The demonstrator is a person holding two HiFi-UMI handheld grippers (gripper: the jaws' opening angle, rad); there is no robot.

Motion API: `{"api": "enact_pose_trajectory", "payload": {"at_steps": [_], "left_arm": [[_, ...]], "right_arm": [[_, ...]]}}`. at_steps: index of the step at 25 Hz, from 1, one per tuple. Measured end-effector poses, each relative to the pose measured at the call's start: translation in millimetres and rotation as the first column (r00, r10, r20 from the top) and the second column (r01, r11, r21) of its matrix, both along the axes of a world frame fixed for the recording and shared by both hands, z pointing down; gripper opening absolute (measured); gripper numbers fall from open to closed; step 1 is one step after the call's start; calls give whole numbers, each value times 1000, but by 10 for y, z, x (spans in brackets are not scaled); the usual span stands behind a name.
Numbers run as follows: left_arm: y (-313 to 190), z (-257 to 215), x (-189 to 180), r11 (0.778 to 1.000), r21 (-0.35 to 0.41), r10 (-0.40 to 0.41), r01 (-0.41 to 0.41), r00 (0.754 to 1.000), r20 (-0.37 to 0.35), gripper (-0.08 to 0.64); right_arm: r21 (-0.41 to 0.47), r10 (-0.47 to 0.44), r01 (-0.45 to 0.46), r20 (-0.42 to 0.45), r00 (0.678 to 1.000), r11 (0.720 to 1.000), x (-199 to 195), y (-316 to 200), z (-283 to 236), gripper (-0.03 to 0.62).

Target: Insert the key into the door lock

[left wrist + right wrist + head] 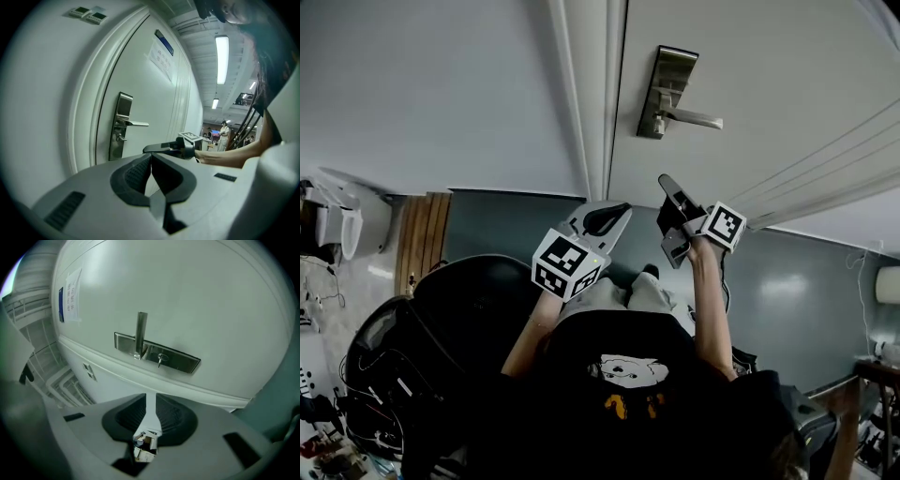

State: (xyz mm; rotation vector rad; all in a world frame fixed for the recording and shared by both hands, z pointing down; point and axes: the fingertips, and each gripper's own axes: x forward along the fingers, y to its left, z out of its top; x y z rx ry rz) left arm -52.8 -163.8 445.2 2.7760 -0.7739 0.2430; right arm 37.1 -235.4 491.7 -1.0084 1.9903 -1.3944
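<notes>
A steel lock plate (668,86) with a lever handle (694,119) is fixed to the white door (769,75). In the right gripper view a small key-like metal piece (161,358) sticks out of the plate (180,360) beside the lever (141,331); the same piece (121,138) shows in the left gripper view. My right gripper (664,180) (150,397) hangs a short way off the plate, pointed at it, jaws together with nothing between them. My left gripper (619,208) (151,157) is lower and to the left, shut and empty.
The door frame (592,94) runs left of the lock, with a plain wall (431,84) beyond it. A paper notice and blue sign (161,51) hang higher on the door. Dark equipment and cables (403,356) lie at the person's left.
</notes>
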Motion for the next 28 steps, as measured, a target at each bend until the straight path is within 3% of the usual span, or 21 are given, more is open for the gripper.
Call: {"api": "enact_pose_trajectory", "payload": {"at_steps": [8, 17, 28], "left_arm": [[153, 146, -26, 999, -43, 1, -1, 1000, 9, 9], [443, 176, 259, 998, -52, 41, -40, 999, 23, 9], [1468, -58, 703, 995, -31, 93, -93, 996, 6, 9]], "right_arm": [[0, -11, 11, -84, 996, 1000, -49, 495, -51, 46], [21, 25, -23, -118, 993, 1000, 143, 1035, -169, 40], [67, 100, -89, -175, 980, 994, 542, 2177, -393, 38]]}}
